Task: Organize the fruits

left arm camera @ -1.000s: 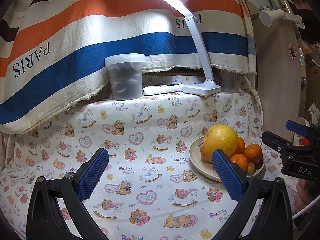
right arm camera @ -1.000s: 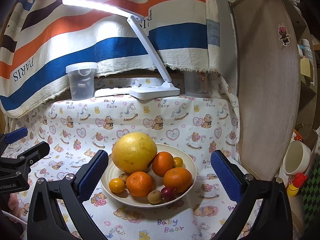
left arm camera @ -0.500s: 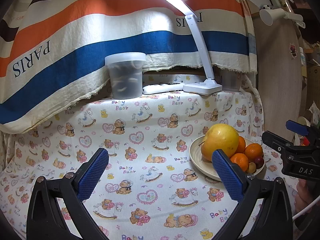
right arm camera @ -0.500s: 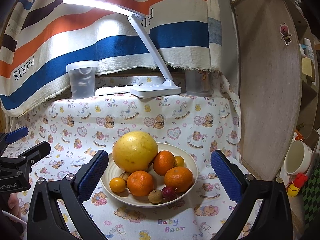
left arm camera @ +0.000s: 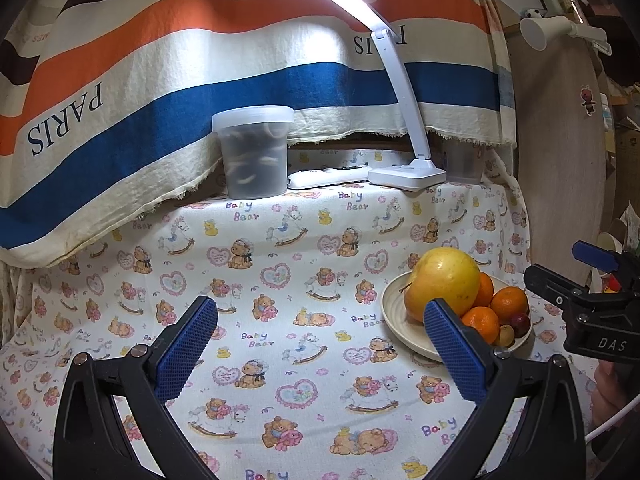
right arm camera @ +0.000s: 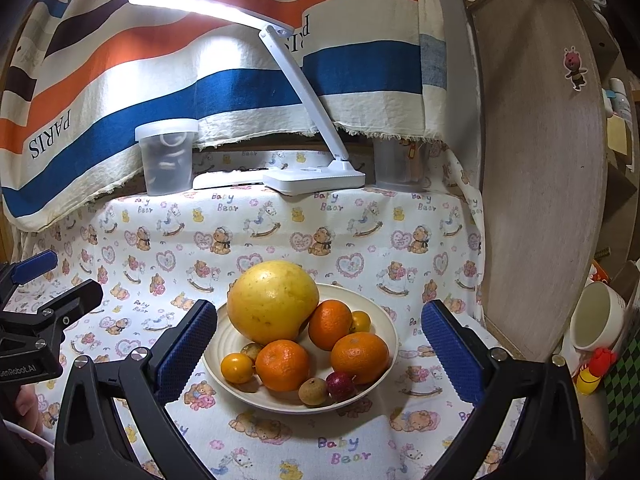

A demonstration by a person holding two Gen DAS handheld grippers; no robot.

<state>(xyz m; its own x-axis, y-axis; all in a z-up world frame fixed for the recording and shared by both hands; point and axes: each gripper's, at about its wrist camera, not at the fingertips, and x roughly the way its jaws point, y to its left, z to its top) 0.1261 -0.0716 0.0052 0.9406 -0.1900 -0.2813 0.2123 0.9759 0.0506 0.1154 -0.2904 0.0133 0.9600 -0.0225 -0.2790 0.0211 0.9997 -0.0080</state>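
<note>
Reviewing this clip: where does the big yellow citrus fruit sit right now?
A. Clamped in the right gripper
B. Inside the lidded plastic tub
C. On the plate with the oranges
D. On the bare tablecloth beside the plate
C: the big yellow citrus fruit rests on the plate next to the oranges, while the right gripper is open and holds nothing.

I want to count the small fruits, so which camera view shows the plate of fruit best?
The right wrist view: the plate sits central, whole, every fruit visible. In the left wrist view the plate lies far right, partly hidden behind a gripper finger.
</note>
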